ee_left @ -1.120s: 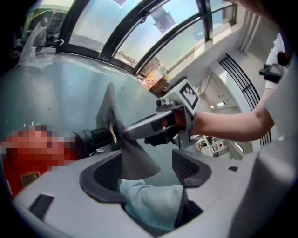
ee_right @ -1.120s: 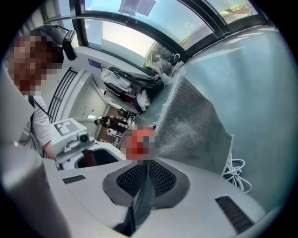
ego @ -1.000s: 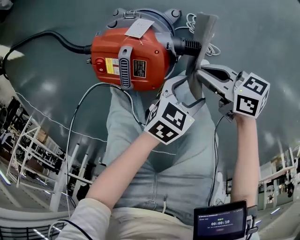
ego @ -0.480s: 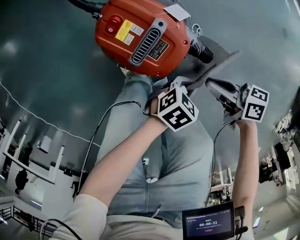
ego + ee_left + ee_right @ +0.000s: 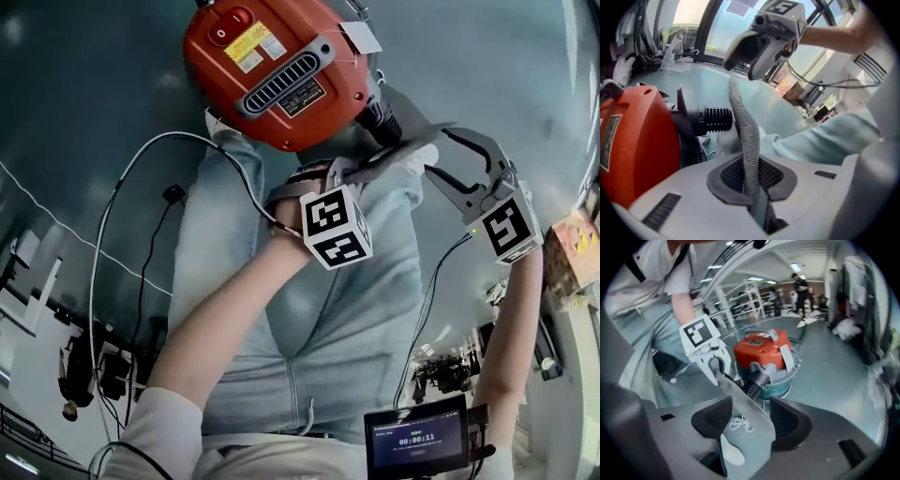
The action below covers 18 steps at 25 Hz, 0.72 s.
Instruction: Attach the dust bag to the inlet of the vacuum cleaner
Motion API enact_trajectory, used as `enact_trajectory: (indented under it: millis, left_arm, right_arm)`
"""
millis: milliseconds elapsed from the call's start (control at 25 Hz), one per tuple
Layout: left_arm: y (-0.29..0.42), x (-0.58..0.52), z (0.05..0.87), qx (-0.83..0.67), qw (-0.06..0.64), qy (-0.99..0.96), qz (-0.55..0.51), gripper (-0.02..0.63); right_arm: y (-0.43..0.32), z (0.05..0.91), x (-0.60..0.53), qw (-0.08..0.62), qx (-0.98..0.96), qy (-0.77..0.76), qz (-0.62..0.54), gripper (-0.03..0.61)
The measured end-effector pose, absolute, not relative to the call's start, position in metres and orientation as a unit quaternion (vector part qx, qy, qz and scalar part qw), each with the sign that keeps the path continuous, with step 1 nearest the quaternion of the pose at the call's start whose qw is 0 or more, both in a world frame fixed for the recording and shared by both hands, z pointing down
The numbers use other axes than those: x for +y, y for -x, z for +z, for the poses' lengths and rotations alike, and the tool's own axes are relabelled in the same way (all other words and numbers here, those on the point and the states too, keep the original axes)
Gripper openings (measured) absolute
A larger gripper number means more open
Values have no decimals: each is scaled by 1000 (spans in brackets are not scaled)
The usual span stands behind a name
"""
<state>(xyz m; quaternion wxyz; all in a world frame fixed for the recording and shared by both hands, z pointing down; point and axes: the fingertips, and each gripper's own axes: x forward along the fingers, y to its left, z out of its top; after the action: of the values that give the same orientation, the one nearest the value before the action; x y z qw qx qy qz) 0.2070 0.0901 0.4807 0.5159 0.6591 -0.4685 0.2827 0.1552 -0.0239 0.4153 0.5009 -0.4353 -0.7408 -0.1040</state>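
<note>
Left tongs (image 5: pixel 750 180) pinch the bag (image 5: pixel 743 126); right tongs (image 5: pixel 745 423), just opened, straddle it ungripped. Vacuum (image 5: pixel 272 66) labels unreadable; screen (image 5: pixel 417 439) reads 00:00:13.

The vacuum cleaner (image 5: pixel 281 66) stands upright on the floor. It has an orange-red top with 1 grey slotted handle, a red switch, printed labels and a white tag, and a grey drum sits beneath. Its inlet (image 5: pixel 712 119), a black ribbed stub, juts from the side. The dust bag (image 5: pixel 745 136) is a flat piece of grey mesh cloth, lifted off the floor and turned on edge. Its far end is just beside the inlet, though I cannot tell whether they touch.
</note>
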Motion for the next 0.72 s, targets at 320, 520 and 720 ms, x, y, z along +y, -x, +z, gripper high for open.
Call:
enact_trajectory:
  millis: [320,520,720]
  left_arm:
    - [-211,71,500,-536,478,-598,354,38]
    - [-188,75,492,-585,423,-558,410,38]
    - [-171,79,497,-602,384,-545,439,38]
  right_arm:
    - [-189,516,-37,481,-550,573,-371,182]
    - [-165,512,-36,481,-626,485,-376,17]
    - [-157,514,-32,487,-663,415,-388,17]
